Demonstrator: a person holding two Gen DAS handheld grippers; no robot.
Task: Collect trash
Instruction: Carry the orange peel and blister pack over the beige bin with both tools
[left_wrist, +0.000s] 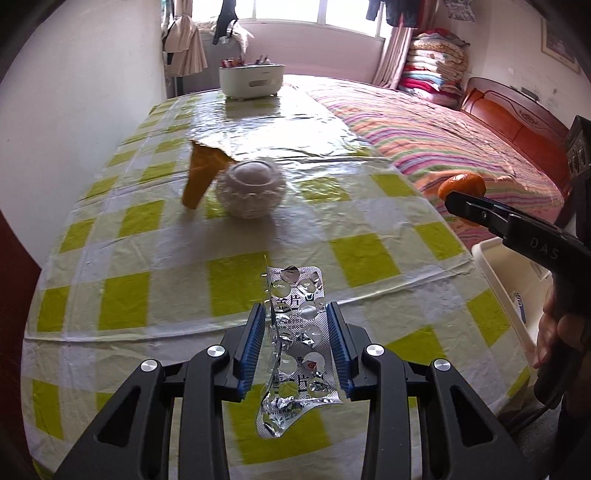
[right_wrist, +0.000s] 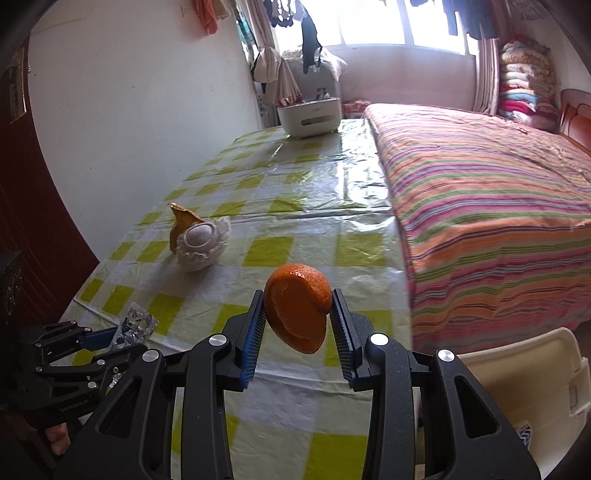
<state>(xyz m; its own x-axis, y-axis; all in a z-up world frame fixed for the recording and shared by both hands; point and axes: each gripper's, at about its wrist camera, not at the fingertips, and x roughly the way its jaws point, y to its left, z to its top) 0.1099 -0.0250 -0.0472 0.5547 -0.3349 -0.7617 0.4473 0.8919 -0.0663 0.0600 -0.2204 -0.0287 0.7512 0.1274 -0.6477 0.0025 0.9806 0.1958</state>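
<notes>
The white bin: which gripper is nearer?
Right. The right gripper, holding orange peel, is beside the bin; the left gripper is farther over the table.

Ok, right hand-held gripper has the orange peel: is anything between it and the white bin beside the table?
Nothing visible. The orange peel hangs clamped in the right hand-held gripper above the table's near corner, and the white bin stands open just to its right, below the table edge. The bin's inside is not in view.
</notes>
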